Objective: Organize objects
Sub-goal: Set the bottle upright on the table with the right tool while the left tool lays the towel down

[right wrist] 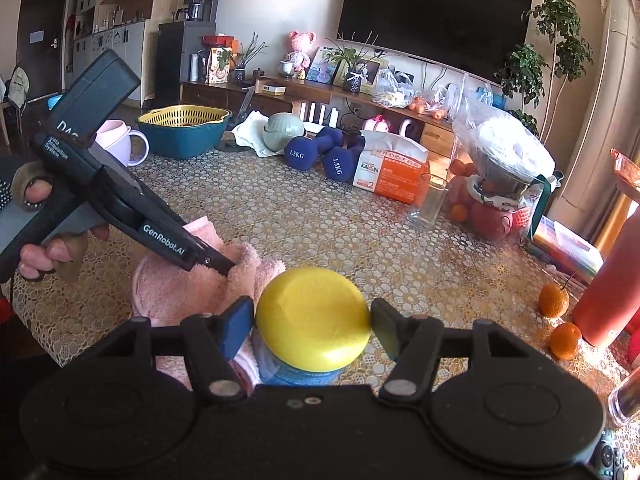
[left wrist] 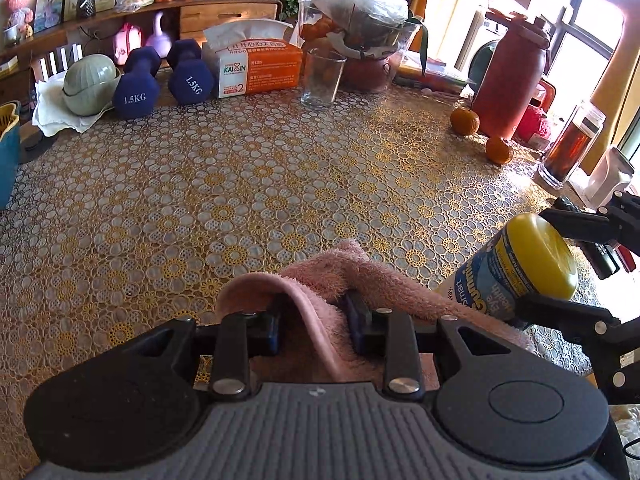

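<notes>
On the lace-patterned tablecloth (left wrist: 280, 168), in the left wrist view, the left gripper (left wrist: 316, 320) has its jaws pressed together on a fold of the pink towel (left wrist: 332, 276); the towel's ridge runs away from the camera toward the tissue pack (left wrist: 256, 64) at the far edge; right of the towel, the yellow-capped bottle (left wrist: 520, 264) lies tilted, cap toward the upper right, between the right gripper's fingers (left wrist: 576, 224).

From the right wrist view, the right gripper (right wrist: 312, 320) pinches the bottle's yellow cap (right wrist: 312, 320) from both sides; the bottle's long axis points roughly at the camera, its blue label below the cap; the towel (right wrist: 180, 292) sits just left of the bottle, touching it, nearer the camera than the tissue pack (right wrist: 396, 172); a hand (right wrist: 48, 248) holds the left gripper (right wrist: 230, 266), its tips buried in the towel.
</notes>
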Demonstrator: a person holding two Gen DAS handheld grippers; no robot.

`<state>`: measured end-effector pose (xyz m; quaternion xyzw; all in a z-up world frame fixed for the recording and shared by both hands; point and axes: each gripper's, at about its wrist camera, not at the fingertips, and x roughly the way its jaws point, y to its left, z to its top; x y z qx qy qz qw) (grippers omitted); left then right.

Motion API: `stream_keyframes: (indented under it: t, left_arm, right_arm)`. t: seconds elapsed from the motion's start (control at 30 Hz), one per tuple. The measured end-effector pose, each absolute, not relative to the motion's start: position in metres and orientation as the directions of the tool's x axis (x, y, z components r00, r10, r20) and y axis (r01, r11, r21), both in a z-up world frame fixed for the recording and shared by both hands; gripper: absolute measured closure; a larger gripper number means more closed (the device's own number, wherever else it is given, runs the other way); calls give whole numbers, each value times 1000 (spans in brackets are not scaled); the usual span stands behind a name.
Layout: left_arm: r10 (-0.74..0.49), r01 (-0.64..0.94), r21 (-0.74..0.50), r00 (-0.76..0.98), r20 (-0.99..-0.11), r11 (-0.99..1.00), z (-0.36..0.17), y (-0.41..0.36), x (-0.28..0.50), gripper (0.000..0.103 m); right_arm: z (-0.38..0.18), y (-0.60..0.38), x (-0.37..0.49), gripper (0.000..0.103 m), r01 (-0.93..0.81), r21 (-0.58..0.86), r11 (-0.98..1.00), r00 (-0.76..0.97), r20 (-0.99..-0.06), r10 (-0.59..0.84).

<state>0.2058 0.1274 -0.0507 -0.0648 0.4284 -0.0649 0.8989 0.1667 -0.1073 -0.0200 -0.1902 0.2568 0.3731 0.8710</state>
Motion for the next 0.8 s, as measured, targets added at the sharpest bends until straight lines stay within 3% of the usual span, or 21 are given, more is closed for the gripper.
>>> stream_keyframes:
  t: [0.07,0.13,0.2,0.33,0.43,0.73,0.8]
  left_arm:
    - [-184,70,-182,632,-753,981,-47,127,203,71]
    - [-191,72,-189,639,-745,979,-43,126,200,61]
    - [-180,69,-180,656,-733,981,-39,125,195,41]
    - [-176,66,-178,672,-719,982,-31,126,184,37]
    - [-156,51,-167,686,-711,985,-25,128,175,29]
    - [-125,23,-158,731,-671,987,-7,121,141,19]
    - [-107,22,-134,736,-668,991,-4,114,132,13]
  right_arm:
    - [-20,-107,167,39,-740,-138,659,596,-588,547]
    - [-19,-109,168,39,-737,-128,663,597,-584,550]
    - [-17,-110,169,38,-732,-120,671,600,-579,551]
    - [-15,-112,170,38,-725,-103,681,601,-576,554]
    - [-12,-113,167,36,-722,-97,685,606,-567,558]
    - [-1,-129,153,23,-703,-3,711,606,-526,597]
    - [1,-133,149,18,-702,24,712,602,-514,611]
